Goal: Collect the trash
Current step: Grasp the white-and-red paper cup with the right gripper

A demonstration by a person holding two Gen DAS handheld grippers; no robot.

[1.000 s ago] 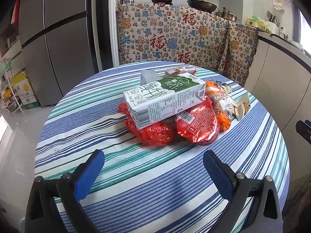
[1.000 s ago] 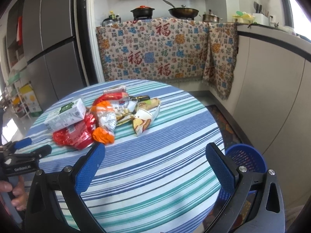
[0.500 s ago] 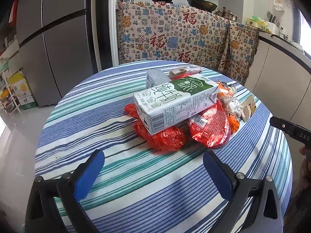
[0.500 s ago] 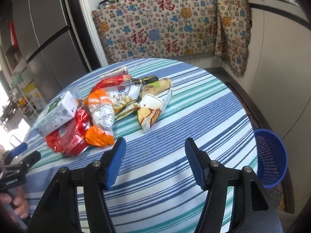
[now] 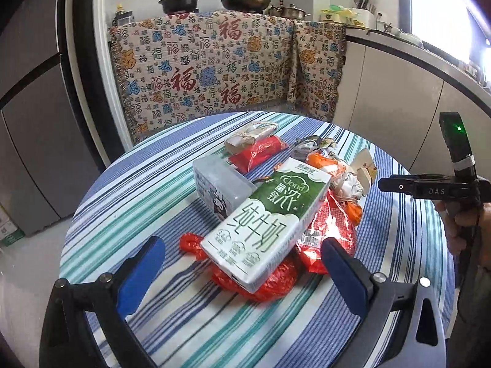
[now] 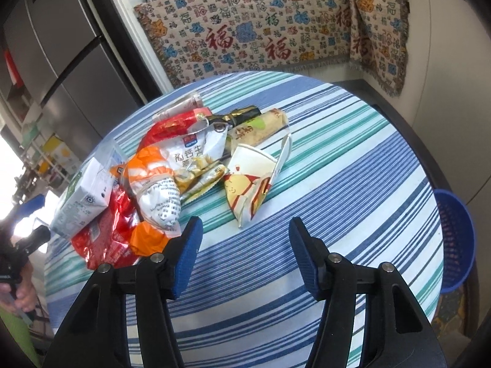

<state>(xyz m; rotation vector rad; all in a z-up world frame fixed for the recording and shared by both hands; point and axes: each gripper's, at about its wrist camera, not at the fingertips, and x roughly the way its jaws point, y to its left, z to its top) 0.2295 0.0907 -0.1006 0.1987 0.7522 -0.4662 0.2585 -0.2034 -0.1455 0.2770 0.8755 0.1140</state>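
Kitchen cabinets draped with a patterned cloth [image 5: 214,70] stand behind a round table [image 6: 353,159] under a blue, white and green striped cover; a pile of trash sits on its far half. On top lies a green-and-white milk carton [image 5: 264,224], resting on red wrappers [image 5: 270,282]; a clear plastic box [image 5: 219,187] touches its far side. Beside these lie an orange-and-white bag [image 6: 156,190], a crushed paper cup [image 6: 251,181] and a tan wrapper [image 6: 260,125]. A blue basket [image 6: 454,239] stands on the floor past the table's right edge. The left gripper [image 5: 242,273] hangs wide open with the carton's near end between its pads, not pressed; the right gripper [image 6: 245,254] is about half open and empty over bare cloth, just short of the cup.
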